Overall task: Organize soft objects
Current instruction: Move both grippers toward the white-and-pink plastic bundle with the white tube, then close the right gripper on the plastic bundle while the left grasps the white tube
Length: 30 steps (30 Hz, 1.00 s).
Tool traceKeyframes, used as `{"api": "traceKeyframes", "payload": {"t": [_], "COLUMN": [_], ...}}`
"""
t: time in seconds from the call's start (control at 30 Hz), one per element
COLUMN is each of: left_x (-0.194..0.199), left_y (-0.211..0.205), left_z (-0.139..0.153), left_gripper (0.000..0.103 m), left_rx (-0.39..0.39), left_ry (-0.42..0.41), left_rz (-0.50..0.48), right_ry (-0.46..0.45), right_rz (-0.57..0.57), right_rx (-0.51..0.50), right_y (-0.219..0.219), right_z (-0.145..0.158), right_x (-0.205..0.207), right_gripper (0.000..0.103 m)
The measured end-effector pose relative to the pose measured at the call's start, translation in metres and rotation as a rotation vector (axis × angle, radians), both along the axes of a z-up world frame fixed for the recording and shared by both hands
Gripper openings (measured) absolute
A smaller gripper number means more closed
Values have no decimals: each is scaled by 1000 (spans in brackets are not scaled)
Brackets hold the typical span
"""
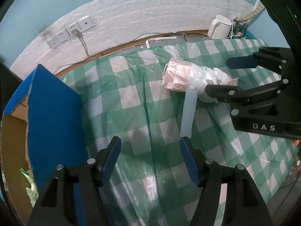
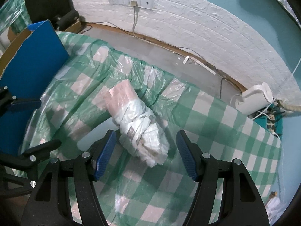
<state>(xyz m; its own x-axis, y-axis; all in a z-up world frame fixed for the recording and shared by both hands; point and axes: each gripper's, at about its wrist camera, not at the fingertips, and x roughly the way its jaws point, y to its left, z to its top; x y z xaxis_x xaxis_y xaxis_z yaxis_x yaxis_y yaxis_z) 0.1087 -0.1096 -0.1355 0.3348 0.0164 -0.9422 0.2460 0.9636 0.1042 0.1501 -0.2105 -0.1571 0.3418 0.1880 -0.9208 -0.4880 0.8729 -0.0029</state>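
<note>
A soft pink bundle wrapped in clear and white plastic (image 1: 185, 77) lies on the green-and-white checked cloth (image 1: 150, 116). A pale strip (image 1: 188, 113) hangs from it toward me. My left gripper (image 1: 150, 145) is open and empty, short of the bundle. My right gripper (image 1: 216, 75) reaches in from the right, open, its jaws astride the bundle's white end. In the right wrist view the bundle (image 2: 139, 120) lies between and just beyond my open right gripper (image 2: 144, 137). The left gripper's fingers (image 2: 30, 101) show at the left edge.
A cardboard box with blue flaps (image 1: 52, 109) stands at the left; it also shows in the right wrist view (image 2: 37, 60). A white kettle (image 1: 219, 28) and tangled cables sit at the back right. A brick-pattern wall with sockets (image 2: 131, 0) runs behind.
</note>
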Motion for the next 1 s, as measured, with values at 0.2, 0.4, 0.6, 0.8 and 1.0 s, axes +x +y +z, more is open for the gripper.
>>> {"api": "traceKeyframes", "payload": {"t": [0.2, 0.4, 0.6, 0.8, 1.0], "left_x": [14, 20, 23, 20, 12], "left_y": [-7, -7, 0, 4, 1], "left_z": [-9, -16, -24, -23, -19], "left_gripper": [66, 66, 66, 67, 67], "left_rx": [-17, 2, 9, -5, 6], "left_ry": [19, 26, 44, 55, 47], "left_rz": [9, 5, 15, 23, -1], "right_ry": [-3, 2, 18, 43, 49], "right_rz": [10, 22, 73, 96, 82], "right_rx": [12, 25, 28, 6, -8], "right_y": [2, 9, 24, 31, 24], "right_z": [-11, -23, -27, -23, -16], "right_x": [13, 23, 18, 5, -8], "right_gripper": [67, 67, 43, 39, 39]}}
